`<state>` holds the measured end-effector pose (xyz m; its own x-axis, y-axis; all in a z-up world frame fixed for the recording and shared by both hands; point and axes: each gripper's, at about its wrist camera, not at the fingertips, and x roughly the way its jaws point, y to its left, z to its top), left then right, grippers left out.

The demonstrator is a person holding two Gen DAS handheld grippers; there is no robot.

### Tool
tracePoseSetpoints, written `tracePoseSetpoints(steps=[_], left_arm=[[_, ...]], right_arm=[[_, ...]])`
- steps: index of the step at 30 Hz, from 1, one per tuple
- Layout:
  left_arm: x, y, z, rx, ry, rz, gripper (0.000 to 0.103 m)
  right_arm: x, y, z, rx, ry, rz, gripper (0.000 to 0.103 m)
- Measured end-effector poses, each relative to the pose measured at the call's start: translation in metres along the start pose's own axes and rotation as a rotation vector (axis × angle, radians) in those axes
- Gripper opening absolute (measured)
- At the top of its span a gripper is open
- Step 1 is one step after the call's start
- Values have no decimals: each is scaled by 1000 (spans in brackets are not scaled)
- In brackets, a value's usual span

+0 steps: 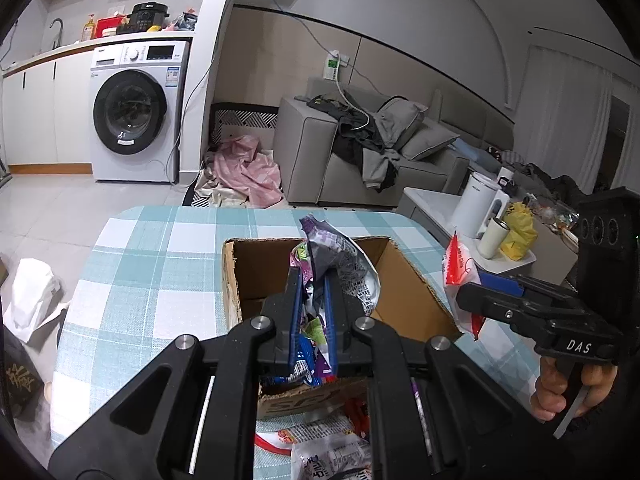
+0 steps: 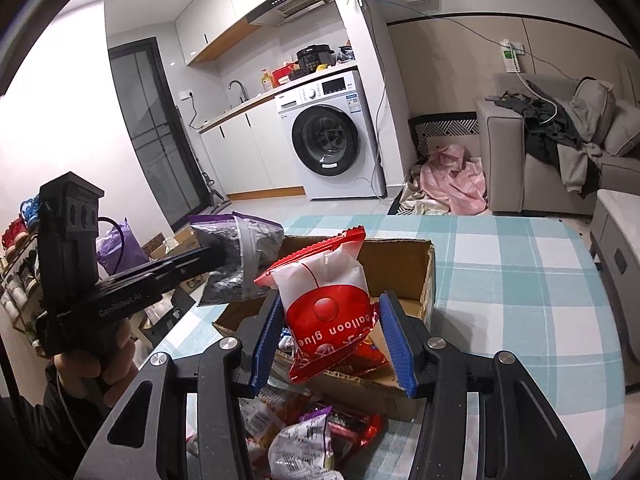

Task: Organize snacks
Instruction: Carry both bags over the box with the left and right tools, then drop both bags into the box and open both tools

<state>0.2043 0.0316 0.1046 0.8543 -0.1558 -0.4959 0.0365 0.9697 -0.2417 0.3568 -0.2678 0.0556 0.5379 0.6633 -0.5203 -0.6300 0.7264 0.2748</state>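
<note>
A cardboard box [image 1: 404,280] stands open on the checked table; it also shows in the right wrist view [image 2: 420,276]. My left gripper [image 1: 312,280] is shut on a purple and grey snack bag [image 1: 336,256] and holds it over the box. That bag also shows in the right wrist view [image 2: 240,256]. My right gripper [image 2: 332,312] holds a red and white snack packet [image 2: 328,308] between its blue pads above the box's near edge. The packet shows at the right in the left wrist view [image 1: 460,276]. Several snack packets lie inside the box.
More loose snack packets [image 2: 304,436] lie on the table in front of the box. The teal checked tablecloth [image 1: 160,272] covers the table. A side table with a white kettle [image 1: 480,204] stands to the right. A sofa and a washing machine stand behind.
</note>
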Motion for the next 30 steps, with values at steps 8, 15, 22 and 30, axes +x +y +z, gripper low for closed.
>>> tracePoseSetpoints(steps=[8, 15, 22, 30], left_arm=[[31, -6, -1, 3, 35, 11, 8], [54, -8, -6, 47, 79, 25, 8], [70, -6, -15, 39, 113, 33, 8], [59, -3, -18, 36, 113, 72, 71]], right_arm=[[19, -12, 2, 29, 40, 16, 50], [33, -17, -3, 56, 65, -17, 50], [32, -14, -3, 47, 53, -59, 53], [11, -16, -7, 60, 8, -100, 83]])
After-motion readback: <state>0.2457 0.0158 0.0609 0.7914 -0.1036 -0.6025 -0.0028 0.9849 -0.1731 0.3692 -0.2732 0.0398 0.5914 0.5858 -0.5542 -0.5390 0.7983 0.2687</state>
